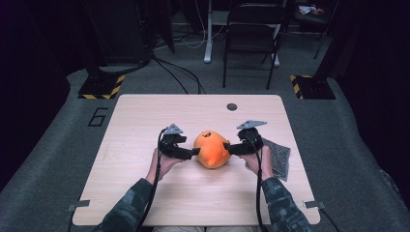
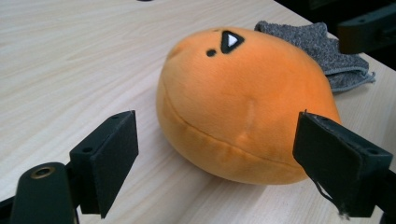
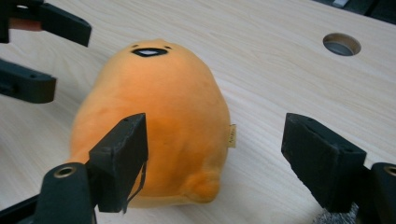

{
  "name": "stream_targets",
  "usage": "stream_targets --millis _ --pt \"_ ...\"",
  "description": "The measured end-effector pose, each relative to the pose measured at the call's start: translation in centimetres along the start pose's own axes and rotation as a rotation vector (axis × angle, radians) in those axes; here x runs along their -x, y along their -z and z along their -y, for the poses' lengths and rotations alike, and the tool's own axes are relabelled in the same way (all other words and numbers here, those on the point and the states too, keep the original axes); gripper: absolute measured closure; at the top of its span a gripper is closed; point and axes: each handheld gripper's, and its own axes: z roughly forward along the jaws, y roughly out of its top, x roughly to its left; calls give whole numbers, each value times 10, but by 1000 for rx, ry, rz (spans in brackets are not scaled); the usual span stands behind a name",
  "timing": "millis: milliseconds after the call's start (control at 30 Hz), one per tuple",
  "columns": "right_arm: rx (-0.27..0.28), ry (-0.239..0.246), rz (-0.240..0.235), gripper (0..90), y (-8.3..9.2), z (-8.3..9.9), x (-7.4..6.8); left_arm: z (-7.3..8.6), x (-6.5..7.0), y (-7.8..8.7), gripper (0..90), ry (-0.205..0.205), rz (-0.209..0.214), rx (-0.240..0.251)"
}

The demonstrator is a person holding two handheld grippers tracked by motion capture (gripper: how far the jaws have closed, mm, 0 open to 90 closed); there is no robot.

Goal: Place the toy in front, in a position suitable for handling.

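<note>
Plush toy: the orange plush toy (image 1: 211, 149) lies on the table (image 1: 145, 116) about midway between its left and right edges, a little nearer your edge than the far one, its small black face marks on the upper side.
Left gripper: your left gripper (image 1: 193, 152) sits just beside the toy's left flank; in the left gripper view (image 2: 212, 158) its jaws stand wide apart, pads off the plush, the toy ahead of them and partly between them.
Right gripper: your right gripper (image 1: 230, 147) sits just beside the toy's right flank; in the right gripper view (image 3: 212, 154) its jaws are spread, one in front of the toy's back, the other over bare wood, neither pressing it.
Grip: you hold nothing in either gripper.
Cloth: a grey cloth (image 1: 278, 157) lies near the table's right edge, beside your right hand (image 1: 258, 162).
Hole: a round hole (image 1: 231, 107) sits near the far edge.
</note>
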Motion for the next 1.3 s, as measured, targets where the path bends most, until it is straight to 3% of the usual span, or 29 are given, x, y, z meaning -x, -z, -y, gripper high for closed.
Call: stream_targets --millis 167,233,367,400,433,467,700,833,1033,1300 --pt "-12 -23 -43 213 -15 2 8 3 12 -9 162 -8 -14 -30" --pt "-22 -28 -60 241 -19 2 9 4 15 -13 210 -20 -23 -39" --pt "-45 -29 -95 335 -25 4 8 9 18 -20 284 -12 -4 -38" --pt "-52 -26 -124 424 -29 5 9 11 18 -22 326 -10 -5 -41" --pt "-52 -26 -124 424 -29 5 9 11 18 -22 355 -10 -5 -41" --pt "-66 -17 -152 529 -32 7 7 14 18 -25 379 -16 -2 -45" --pt "-84 11 -171 710 -38 11 2 20 21 -28 588 -45 -20 -30" --pt "-74 19 -155 770 -38 12 -1 21 22 -26 676 -62 -19 -9" --pt "-47 41 -91 815 -28 7 -10 15 19 -20 704 -77 10 15" --pt "-19 39 -54 817 -10 -3 -23 2 12 -6 703 -111 52 32"
